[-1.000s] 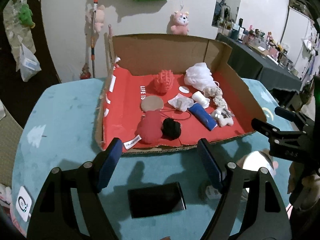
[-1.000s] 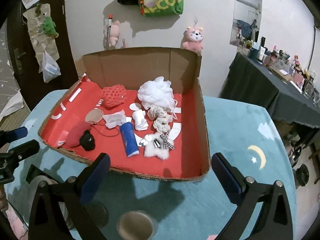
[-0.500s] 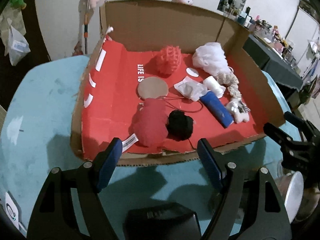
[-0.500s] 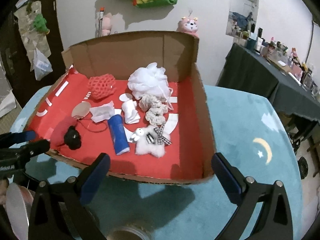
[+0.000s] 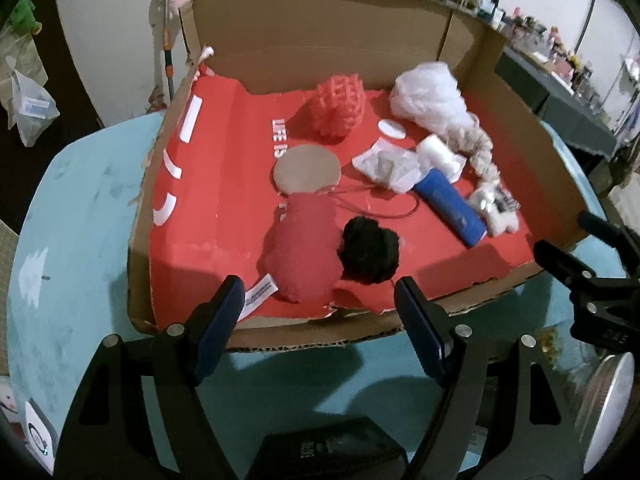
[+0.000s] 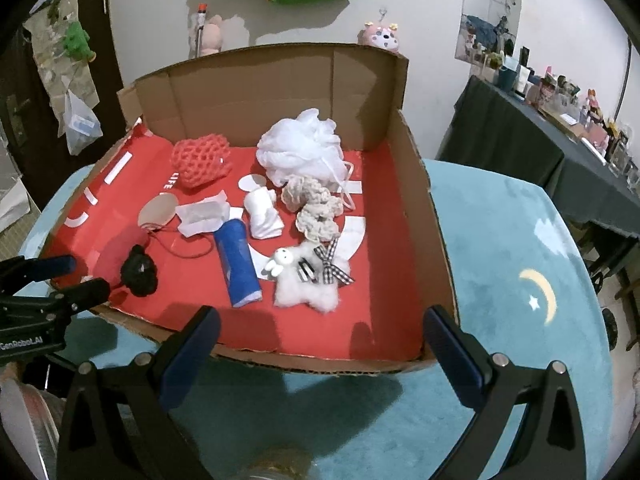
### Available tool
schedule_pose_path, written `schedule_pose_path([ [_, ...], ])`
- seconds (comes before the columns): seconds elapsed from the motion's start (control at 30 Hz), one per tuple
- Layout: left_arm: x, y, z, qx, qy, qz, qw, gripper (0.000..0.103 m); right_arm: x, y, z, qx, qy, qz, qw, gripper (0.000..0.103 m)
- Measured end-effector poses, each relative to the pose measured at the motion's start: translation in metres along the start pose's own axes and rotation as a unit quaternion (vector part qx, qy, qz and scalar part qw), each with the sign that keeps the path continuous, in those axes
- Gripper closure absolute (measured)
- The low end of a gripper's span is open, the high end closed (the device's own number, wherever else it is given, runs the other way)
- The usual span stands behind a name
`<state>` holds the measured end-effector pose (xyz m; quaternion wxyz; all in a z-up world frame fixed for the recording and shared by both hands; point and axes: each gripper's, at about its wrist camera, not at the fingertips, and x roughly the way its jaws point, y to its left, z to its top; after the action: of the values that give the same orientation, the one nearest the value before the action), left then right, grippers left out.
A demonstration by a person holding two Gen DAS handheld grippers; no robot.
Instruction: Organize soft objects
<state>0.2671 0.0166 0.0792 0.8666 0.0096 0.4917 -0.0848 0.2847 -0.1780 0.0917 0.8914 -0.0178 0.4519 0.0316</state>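
Both the left gripper [image 5: 320, 312] and the right gripper [image 6: 320, 344] hang empty with jaws apart at the near rim of the red-lined cardboard box [image 6: 416, 184], where a fuzzy red plush [image 5: 304, 248] at twelve o'clock touches a black pompom [image 5: 370, 256].

Before you a cardboard box [image 6: 424, 208] sits on the table [image 6: 512, 248]. Inside, a mesh sponge [image 6: 302, 150] lies behind a cloth roll [image 6: 262, 216]. A pom-pom [image 5: 370, 250] lies at the front left.
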Motion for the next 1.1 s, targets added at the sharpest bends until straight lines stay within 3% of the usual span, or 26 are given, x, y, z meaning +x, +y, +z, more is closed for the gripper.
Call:
schedule_pose_path([
  [0.3, 0.0117, -0.0008, 0.0008, -0.002, 0.031, 0.023, 0.9992, 0.026, 0.0020, 0.0012, 0.0011, 0.000, 0.002, -0.003, 1.000, 0.000],
  [1.1, 0.0066, 0.0028, 0.0003, -0.005, 0.012, 0.027, 0.9996, 0.026, 0.0024, 0.0020, -0.0007, 0.001, -0.003, -0.008, 1.000, 0.000],
])
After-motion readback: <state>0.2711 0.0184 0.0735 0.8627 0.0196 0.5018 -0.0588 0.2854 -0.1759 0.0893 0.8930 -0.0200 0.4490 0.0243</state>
